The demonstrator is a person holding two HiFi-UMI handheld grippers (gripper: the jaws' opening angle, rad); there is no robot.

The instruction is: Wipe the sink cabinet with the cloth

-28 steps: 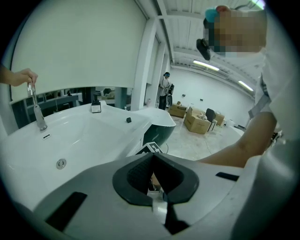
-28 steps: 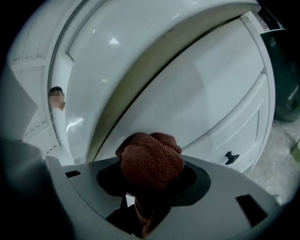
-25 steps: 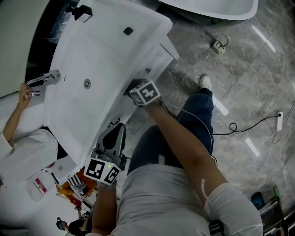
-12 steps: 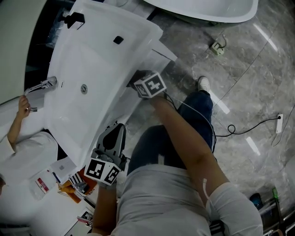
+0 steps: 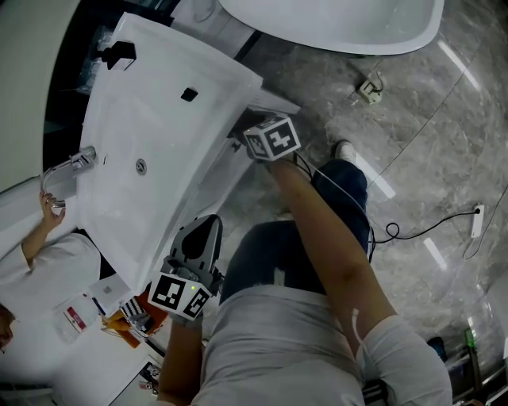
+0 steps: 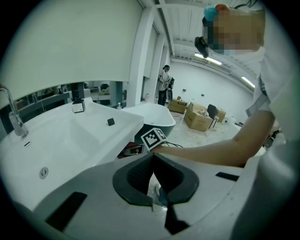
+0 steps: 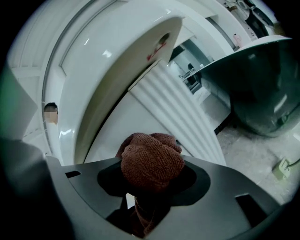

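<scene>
The white sink point(image 5: 159, 151) sits on its cabinet, whose white front point(image 5: 218, 170) faces the marble floor. In the head view my right gripper point(image 5: 243, 135) is at the cabinet's front near the far corner, under the sink's rim. It is shut on a bunched brown cloth point(image 7: 152, 161), which lies close to the ribbed white panel point(image 7: 176, 115) in the right gripper view. My left gripper point(image 5: 203, 228) hangs by the sink's near front edge, shut and holding nothing; its dark pads point(image 6: 136, 176) meet at the tips.
Another person in white point(image 5: 44, 262) has a hand at the chrome faucet point(image 5: 70, 164). Two small black items point(image 5: 119, 54) point(image 5: 189, 94) rest on the sink. A bathtub point(image 5: 333, 20) stands beyond. A power strip point(image 5: 368, 87) and cable point(image 5: 421, 230) lie on the floor. My legs point(image 5: 317, 230) are close to the cabinet.
My right gripper has slid with the cloth along the cabinet front toward the far corner. The left gripper has stayed by the sink's near edge.
</scene>
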